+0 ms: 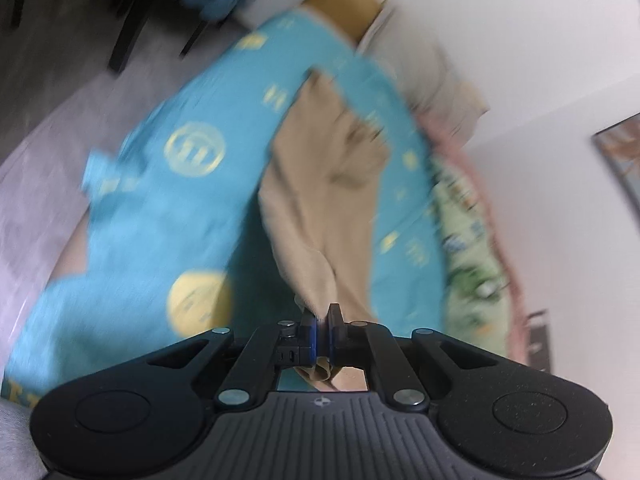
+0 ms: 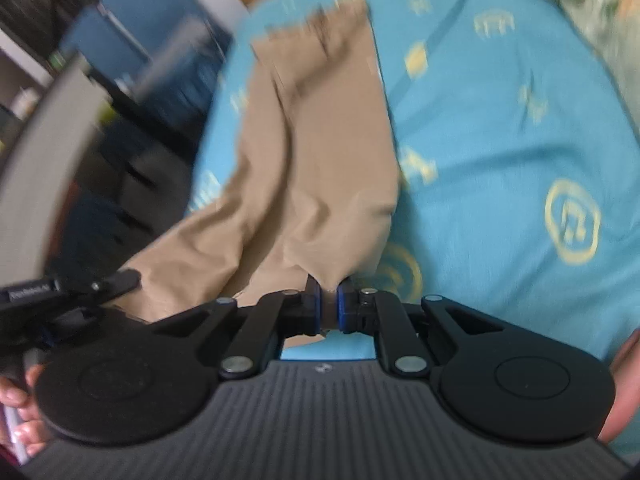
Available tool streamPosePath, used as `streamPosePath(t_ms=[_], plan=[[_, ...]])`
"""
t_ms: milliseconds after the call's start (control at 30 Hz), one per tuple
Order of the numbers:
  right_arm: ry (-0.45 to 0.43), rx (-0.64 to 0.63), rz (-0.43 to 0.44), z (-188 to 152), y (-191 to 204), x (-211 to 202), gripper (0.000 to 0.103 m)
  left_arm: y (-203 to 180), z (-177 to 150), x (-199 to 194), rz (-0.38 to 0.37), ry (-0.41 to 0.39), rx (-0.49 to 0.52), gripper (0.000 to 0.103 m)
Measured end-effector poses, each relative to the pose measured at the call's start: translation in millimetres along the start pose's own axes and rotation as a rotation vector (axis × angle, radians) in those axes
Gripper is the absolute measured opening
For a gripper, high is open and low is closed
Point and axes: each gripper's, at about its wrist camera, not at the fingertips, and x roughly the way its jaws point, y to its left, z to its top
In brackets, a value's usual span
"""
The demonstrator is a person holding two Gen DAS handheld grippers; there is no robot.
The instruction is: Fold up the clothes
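Pinched between blue-padded jaws at the foot of each wrist view: a bunched bit of tan garment (image 2: 320, 152). Right gripper (image 2: 329, 304) clamped tight on a gathered end, jaws nearly together with only the cloth between. Left gripper (image 1: 320, 326) likewise closed on a fold of the same fabric, some of it poking out below the pads. Left gripper also glimpsed at the left edge of the right view, just beside the garment's other near corner.

Garment stretched away from both grippers along the turquoise bedspread (image 2: 520, 140), far end reaching toward the bed's far edge near a brown box (image 1: 344, 4). Looked like trousers or shorts, though too blurred to say for sure. Creased down the middle, near end lifted off the spread, far end seemingly resting on it. Green patterned bedding (image 1: 468, 248) along the bed's side edge by the wall. Both views heavily smeared, so motion under way.

Judged as a carry of the held end, whether to spread the piece flat or to bring it over on itself not settled by these views. For a clean result: both held corners kept level and equally tensioned, cloth pulled taut enough to shed the central crease, edges lined up before lowering, grip kept firm until the fabric lay flat on the spread.
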Motion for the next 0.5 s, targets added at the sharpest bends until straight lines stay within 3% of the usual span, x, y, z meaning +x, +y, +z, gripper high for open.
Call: streamPosePath(t_ms=[67, 200, 500], plan=[[-0.063, -0.007, 0.031, 13, 10, -29, 0.011, -20, 9, -15, -0.026, -0.036, 0.008, 0.005], [-0.150, -0.039, 0.068, 22, 23, -77, 0.011, -45, -3, -45, -0.052, -0.067, 0.037, 0.005], [-0.126, -0.044, 0.075, -52, 7, -97, 0.011, 3, -103, -78, 0.036, 0.045, 0.018, 0.005]])
